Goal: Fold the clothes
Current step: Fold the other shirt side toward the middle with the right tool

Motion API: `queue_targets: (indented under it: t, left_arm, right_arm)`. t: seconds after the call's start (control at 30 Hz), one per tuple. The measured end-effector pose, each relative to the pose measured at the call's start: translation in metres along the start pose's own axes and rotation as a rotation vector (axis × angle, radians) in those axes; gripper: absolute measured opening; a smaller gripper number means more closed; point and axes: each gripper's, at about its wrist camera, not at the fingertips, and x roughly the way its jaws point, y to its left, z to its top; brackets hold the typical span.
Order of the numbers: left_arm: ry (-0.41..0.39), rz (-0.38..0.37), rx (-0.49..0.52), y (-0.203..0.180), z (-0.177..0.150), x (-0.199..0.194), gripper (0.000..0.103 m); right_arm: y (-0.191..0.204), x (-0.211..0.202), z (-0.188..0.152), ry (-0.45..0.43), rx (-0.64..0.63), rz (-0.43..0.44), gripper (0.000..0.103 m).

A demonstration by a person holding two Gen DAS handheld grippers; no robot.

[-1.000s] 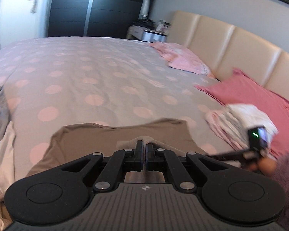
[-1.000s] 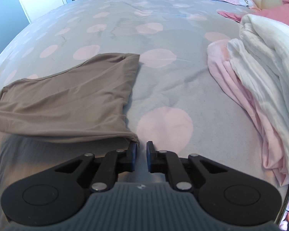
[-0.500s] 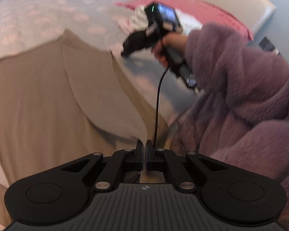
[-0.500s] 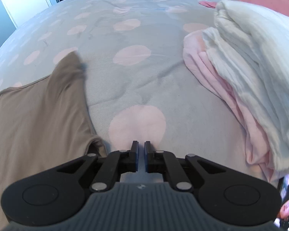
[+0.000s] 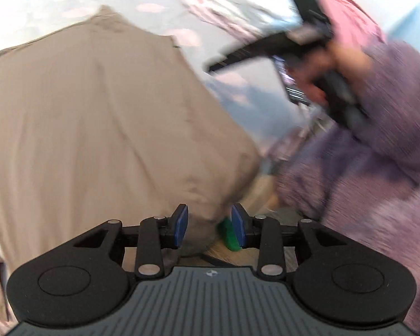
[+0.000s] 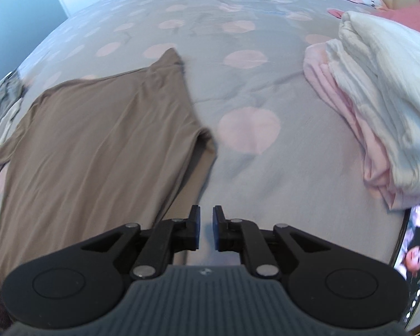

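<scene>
A taupe top (image 6: 98,145) lies spread flat on the spotted bedspread (image 6: 238,56), its right side folded in. In the left wrist view the same top (image 5: 98,112) fills the frame, blurred. My left gripper (image 5: 210,214) hangs over the near corner of the top. Its jaws are opening; the cloth lies between the blue pads (image 5: 180,224) without being pressed. My right gripper (image 6: 206,218) hovers over the bed just right of the top's near edge, jaws a narrow gap apart and opening slightly, nothing between them. It also shows blurred in the left wrist view (image 5: 218,63).
A stack of white and pink folded clothes (image 6: 378,98) lies at the right, a pink pillow (image 6: 406,16) behind it. A lit screen (image 6: 411,252) sits at the bed's right edge. Grey cloth (image 6: 2,98) is bunched at the left. A purple fleece sleeve (image 5: 378,154) crosses the right.
My left gripper dropped toward the bed's near edge and went from shut to apart, letting the cloth go. The right gripper drew back from the top, which now lies flatter.
</scene>
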Motion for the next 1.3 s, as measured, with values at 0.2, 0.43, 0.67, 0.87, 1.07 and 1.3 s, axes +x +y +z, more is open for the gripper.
queue_targets:
  t: [0.2, 0.43, 0.67, 0.87, 1.07, 1.3]
  left_arm:
    - [-0.029, 0.014, -0.051, 0.014, 0.005, 0.024, 0.031]
    - [-0.032, 0.042, -0.044, 0.006, 0.013, 0.041, 0.021]
    - [-0.041, 0.085, -0.066, 0.001, 0.006, 0.043, 0.021]
    - [-0.082, 0.099, -0.111, 0.010, -0.002, 0.033, 0.021]
    - [-0.140, 0.051, -0.130, 0.018, -0.001, 0.026, 0.021]
    - [-0.097, -0.003, -0.067, 0.012, 0.005, 0.038, 0.021]
  right_arm:
    - [0.021, -0.015, -0.055, 0.054, -0.026, 0.074, 0.023]
    - [0.053, -0.020, -0.117, 0.120, -0.017, 0.188, 0.023]
    - [0.078, -0.012, -0.132, 0.150, -0.031, 0.245, 0.028]
    - [0.100, -0.005, -0.133, 0.162, -0.064, 0.230, 0.005]
    - [0.118, -0.008, -0.128, 0.124, -0.101, 0.275, 0.004]
    - [0.138, 0.001, -0.128, 0.147, -0.149, 0.317, 0.007]
